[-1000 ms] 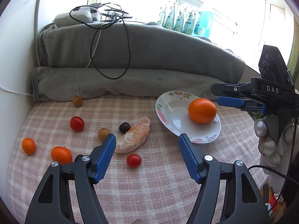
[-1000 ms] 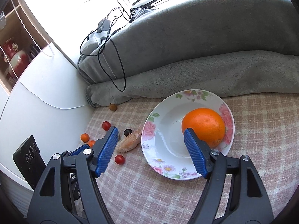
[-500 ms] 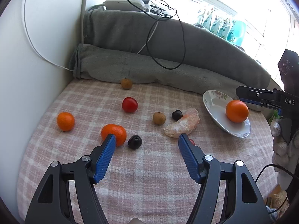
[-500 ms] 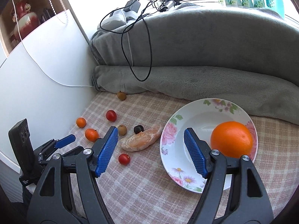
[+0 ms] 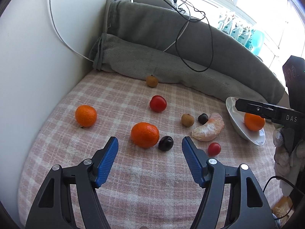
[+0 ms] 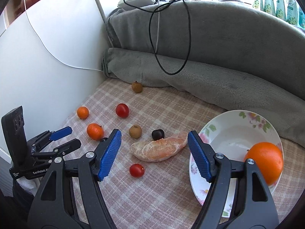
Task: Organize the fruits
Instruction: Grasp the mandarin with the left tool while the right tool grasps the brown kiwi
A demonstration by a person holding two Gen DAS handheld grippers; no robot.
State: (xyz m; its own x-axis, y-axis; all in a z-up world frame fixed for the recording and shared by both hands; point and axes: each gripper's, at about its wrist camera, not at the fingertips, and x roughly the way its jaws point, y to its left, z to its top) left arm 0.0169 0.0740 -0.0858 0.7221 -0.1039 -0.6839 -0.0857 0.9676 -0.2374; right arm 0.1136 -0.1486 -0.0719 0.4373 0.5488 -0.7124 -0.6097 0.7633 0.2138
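Note:
A floral plate (image 6: pixel 225 133) holds a large orange (image 6: pixel 265 162); both show at the right of the left wrist view, plate (image 5: pixel 234 114) and orange (image 5: pixel 254 121). Loose on the checked cloth lie two mandarins (image 5: pixel 144 134) (image 5: pixel 85 115), a peeled citrus segment (image 5: pixel 208 127), red tomatoes (image 5: pixel 157 103) (image 5: pixel 214 148), dark plums (image 5: pixel 165 143) (image 5: pixel 202 118) and brown longans (image 5: pixel 187 120) (image 5: pixel 152 81). My left gripper (image 5: pixel 150 147) is open and empty, just short of the near mandarin. My right gripper (image 6: pixel 154 145) is open and empty, above the peeled segment (image 6: pixel 159 148).
A grey rolled blanket (image 5: pixel 171 63) lines the far edge, with black and white cables (image 5: pixel 190 38) draped over it. A white wall panel (image 5: pixel 38 57) borders the left side. Bottles (image 5: pixel 244 34) stand on the windowsill behind.
My left gripper swung left from the plate side and closed in on the mandarin and plum. My right gripper turned left, off the plate, toward the peeled segment. Both stayed open.

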